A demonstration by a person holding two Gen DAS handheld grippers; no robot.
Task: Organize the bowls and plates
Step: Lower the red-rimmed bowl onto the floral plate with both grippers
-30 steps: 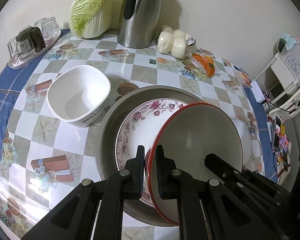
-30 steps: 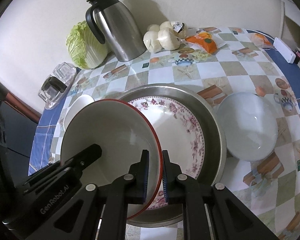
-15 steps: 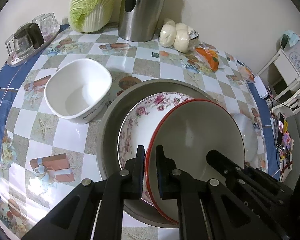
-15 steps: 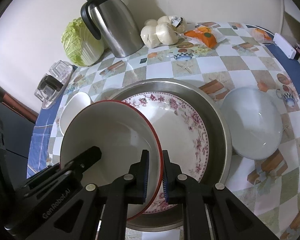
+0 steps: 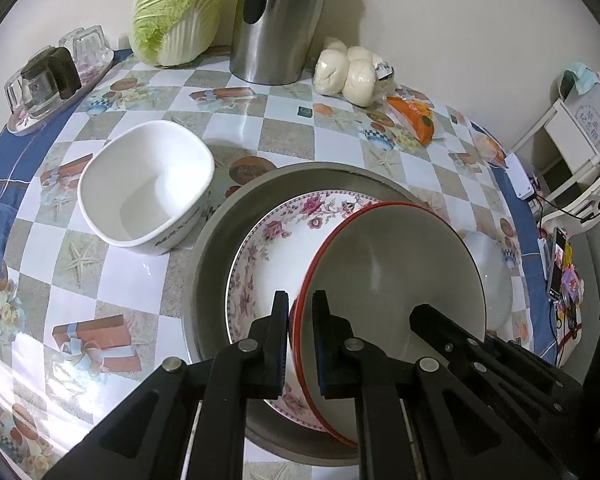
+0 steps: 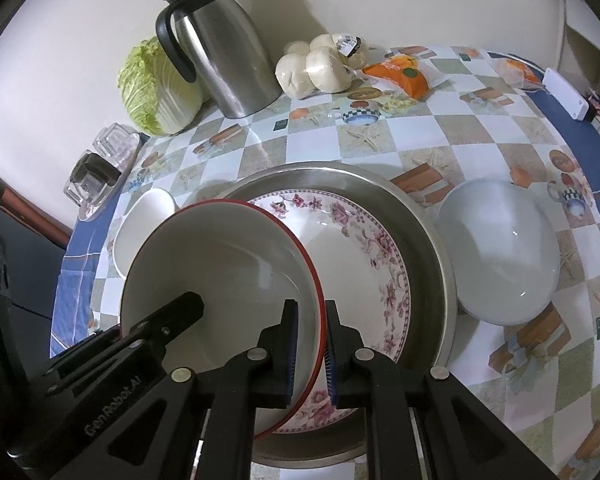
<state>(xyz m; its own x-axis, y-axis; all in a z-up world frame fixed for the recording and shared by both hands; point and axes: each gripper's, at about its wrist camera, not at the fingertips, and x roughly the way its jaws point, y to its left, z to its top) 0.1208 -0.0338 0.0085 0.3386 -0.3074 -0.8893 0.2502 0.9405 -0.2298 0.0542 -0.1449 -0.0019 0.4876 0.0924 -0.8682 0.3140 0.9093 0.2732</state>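
Both fingers [image 5: 299, 308] [image 6: 310, 316] clamped on red-rimmed bowl [image 5: 392, 264] over floral plate [image 5: 276, 240]; square bowl [image 5: 146, 192] beside.

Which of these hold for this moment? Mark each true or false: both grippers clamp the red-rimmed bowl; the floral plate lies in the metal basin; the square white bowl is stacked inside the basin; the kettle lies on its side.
1. Both the left gripper and the right gripper clamp the red-rimmed bowl: true, on opposite rims.
2. The floral plate lies in the metal basin: true.
3. The square white bowl is stacked inside the basin: false, it stands on the tablecloth beside it.
4. The kettle lies on its side: false, it stands upright.
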